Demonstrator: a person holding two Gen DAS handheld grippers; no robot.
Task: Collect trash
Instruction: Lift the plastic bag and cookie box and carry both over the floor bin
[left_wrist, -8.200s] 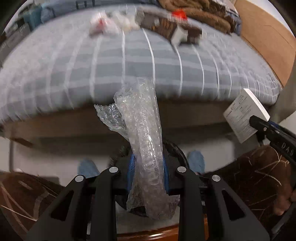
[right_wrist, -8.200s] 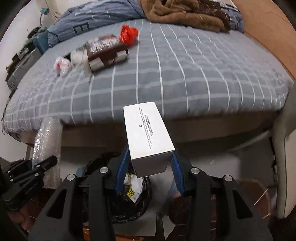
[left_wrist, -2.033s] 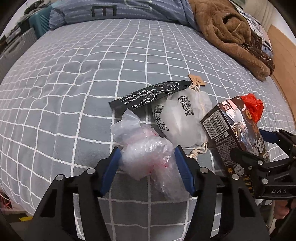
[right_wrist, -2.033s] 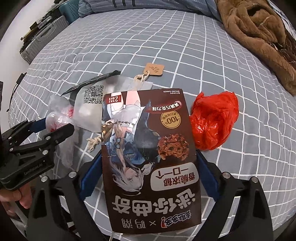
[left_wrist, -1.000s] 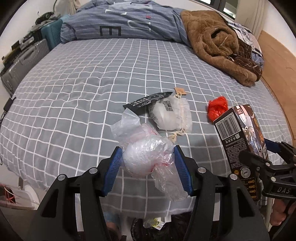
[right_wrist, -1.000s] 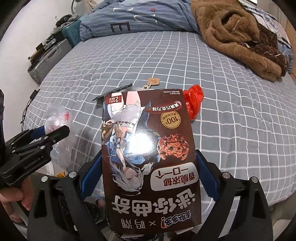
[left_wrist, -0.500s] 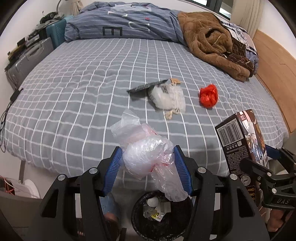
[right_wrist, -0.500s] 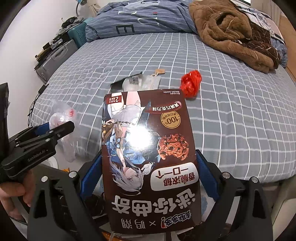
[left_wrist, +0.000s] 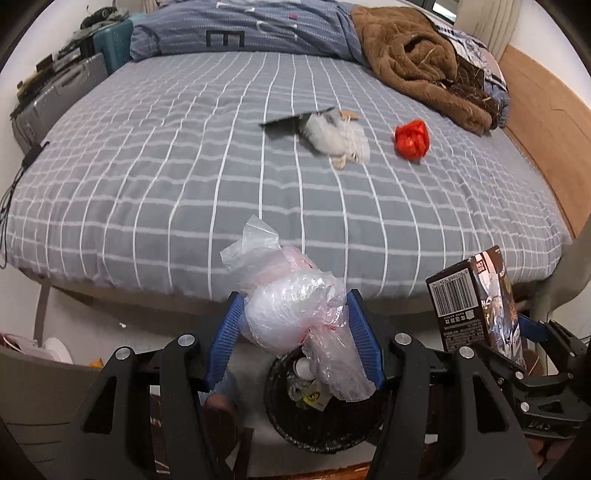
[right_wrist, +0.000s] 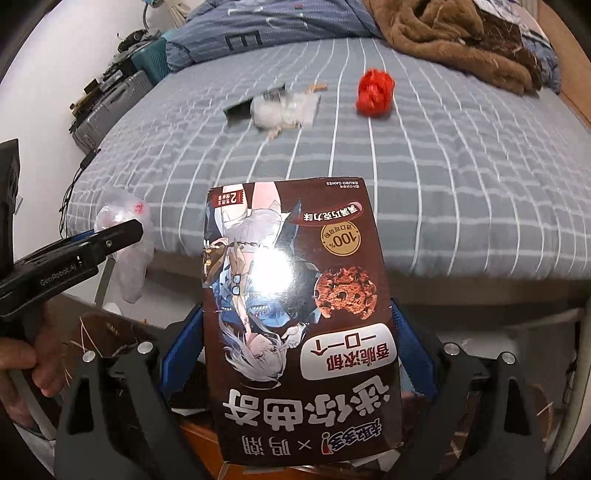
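My left gripper (left_wrist: 293, 321) is shut on a crumpled clear plastic bag (left_wrist: 295, 314), held just above a black trash bin (left_wrist: 321, 417) on the floor in front of the bed. My right gripper (right_wrist: 295, 314) is shut on a brown cookie box (right_wrist: 295, 317), which also shows in the left wrist view (left_wrist: 469, 299). The left gripper shows in the right wrist view (right_wrist: 110, 236) with the bag (right_wrist: 125, 221). On the bed lie a white pouch with a black wrapper (left_wrist: 332, 134) and a red plastic bag (left_wrist: 412, 139).
The grey checked bed (left_wrist: 184, 166) fills the far view, with a brown blanket (left_wrist: 417, 59) and blue duvet (left_wrist: 240, 26) at its head. Suitcases (left_wrist: 55, 92) stand at the left. A wooden floor edge (left_wrist: 546, 110) lies to the right.
Both grippers have pulled back from the bed with their loads. The left gripper with the plastic bag now hangs over the trash bin; the remaining items on the bed look farther away.
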